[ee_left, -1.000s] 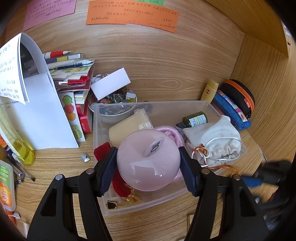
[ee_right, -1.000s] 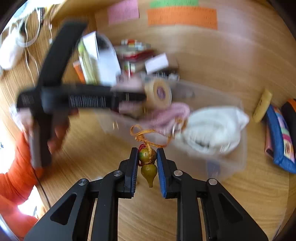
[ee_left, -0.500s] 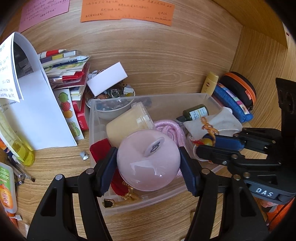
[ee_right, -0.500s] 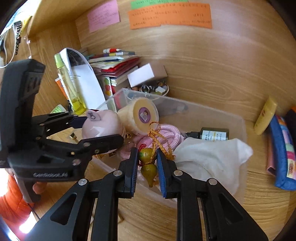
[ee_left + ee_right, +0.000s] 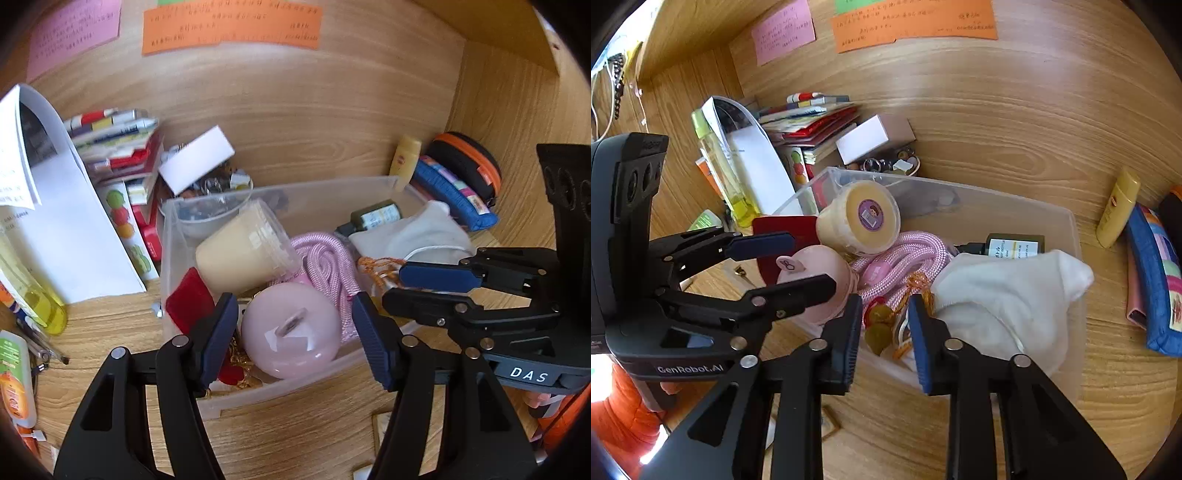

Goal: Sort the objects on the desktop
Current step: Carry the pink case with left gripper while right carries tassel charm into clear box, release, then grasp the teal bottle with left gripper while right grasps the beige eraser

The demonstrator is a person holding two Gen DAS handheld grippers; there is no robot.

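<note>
A: Nearest item?

B: Right gripper [image 5: 882, 328], jaws opening. Gourd charm [image 5: 878, 326] with orange cord lies between them; the pads look clear of it, so I judge it just released over the clear bin [image 5: 1071, 236].

A: Left gripper?

B: Left gripper [image 5: 291, 332], fingers about half spread around a pink round case [image 5: 291, 336]. In its own view gaps show on both sides; the case appears to rest in the bin's near corner, set down there as sorted.

A: Bin contents beyond?

B: Pink rope [image 5: 328, 258], cream tub [image 5: 240, 254] on its side, red card [image 5: 190, 299], white cloth pouch [image 5: 1004, 295], small dark bottle [image 5: 1012, 245]. Crowded; the pouch and rope hem in the charm.

A: Outside the bin?

B: Metal bowl of oddments [image 5: 207, 218] and stacked booklets [image 5: 118, 147] behind left; yellow tube [image 5: 1117, 212], blue pouch [image 5: 1152, 277] to the right; notes [image 5: 916, 22] on the back wall.
</note>
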